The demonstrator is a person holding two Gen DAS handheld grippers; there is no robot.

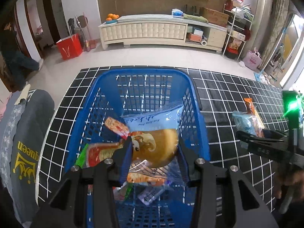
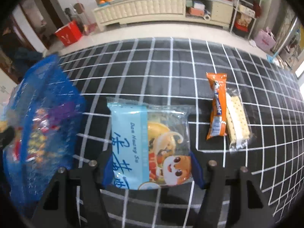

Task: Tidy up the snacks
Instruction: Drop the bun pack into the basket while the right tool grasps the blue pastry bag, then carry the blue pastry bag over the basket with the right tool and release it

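Note:
A blue plastic basket (image 1: 133,76) stands on the black checked cloth and holds several snack packs. My left gripper (image 1: 153,148) hangs over the basket, its fingers on both sides of a clear bag with a golden bun (image 1: 157,150); the jaws stand wide around it. My right gripper (image 2: 150,169) has its fingers on both sides of a light-blue snack pack (image 2: 148,144) with a cartoon picture, lying on the cloth. The basket (image 2: 45,98) shows at the left of the right wrist view. An orange bar (image 2: 217,106) and a clear cracker pack (image 2: 237,121) lie to the right.
The checked cloth (image 2: 171,66) covers the table. A grey garment (image 1: 24,142) lies left of the basket. A white cabinet (image 1: 161,30), a red bag (image 1: 69,46) and shelves stand across the floor beyond the table.

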